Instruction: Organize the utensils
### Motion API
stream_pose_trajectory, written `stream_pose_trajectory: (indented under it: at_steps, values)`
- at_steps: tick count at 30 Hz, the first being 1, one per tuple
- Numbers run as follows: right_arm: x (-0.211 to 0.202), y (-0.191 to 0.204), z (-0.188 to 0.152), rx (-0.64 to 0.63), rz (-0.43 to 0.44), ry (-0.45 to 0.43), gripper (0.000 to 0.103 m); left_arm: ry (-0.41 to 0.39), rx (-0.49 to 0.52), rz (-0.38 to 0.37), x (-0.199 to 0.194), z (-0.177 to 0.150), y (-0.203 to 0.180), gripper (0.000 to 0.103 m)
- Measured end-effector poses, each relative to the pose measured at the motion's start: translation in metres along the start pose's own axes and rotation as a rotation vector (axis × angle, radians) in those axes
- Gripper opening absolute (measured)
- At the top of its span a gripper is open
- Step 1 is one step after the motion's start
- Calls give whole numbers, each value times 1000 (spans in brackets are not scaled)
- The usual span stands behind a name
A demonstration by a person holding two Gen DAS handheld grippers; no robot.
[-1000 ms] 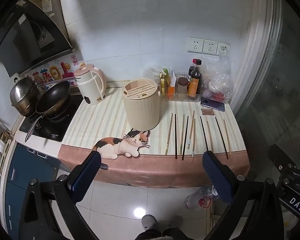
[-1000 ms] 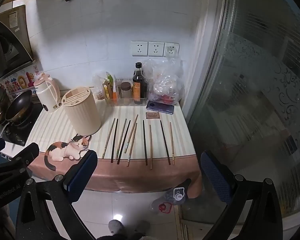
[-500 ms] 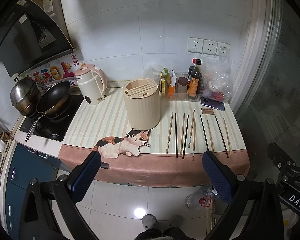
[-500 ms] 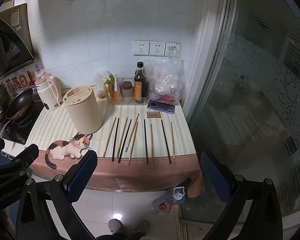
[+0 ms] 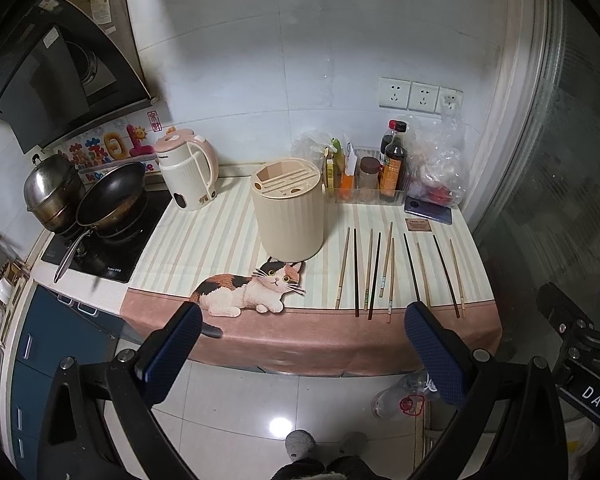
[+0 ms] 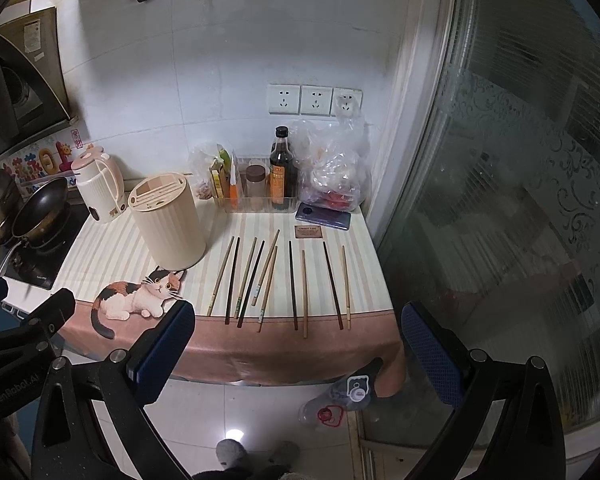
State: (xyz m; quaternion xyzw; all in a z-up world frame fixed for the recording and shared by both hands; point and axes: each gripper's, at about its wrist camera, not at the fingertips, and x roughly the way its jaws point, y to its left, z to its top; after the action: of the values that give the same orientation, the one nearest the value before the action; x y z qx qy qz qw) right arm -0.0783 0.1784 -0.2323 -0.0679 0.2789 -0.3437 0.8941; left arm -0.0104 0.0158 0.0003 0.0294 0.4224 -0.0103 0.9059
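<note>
Above the bench (image 5: 308, 332), both jaws gape empty; next, grip a chopstick (image 6: 220, 276) for the holder (image 6: 168, 220).

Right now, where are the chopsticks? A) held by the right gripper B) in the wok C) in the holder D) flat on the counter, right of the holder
D: the chopsticks lie in a row on the striped counter, right of the beige holder, with nothing sticking out of its slots; both grippers are open and empty.
</note>
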Motion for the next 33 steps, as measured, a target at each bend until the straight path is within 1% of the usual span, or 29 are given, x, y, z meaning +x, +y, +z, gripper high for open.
stream_pose_trajectory:
  at_steps: [15, 33]
  values:
    - [-5, 4, 2, -5, 0, -6, 103, 3, -2, 10, -2, 3, 0, 103]
    - [-8, 5, 2, -4, -2, -15, 103, -1, -4, 1, -2, 4, 4, 103]
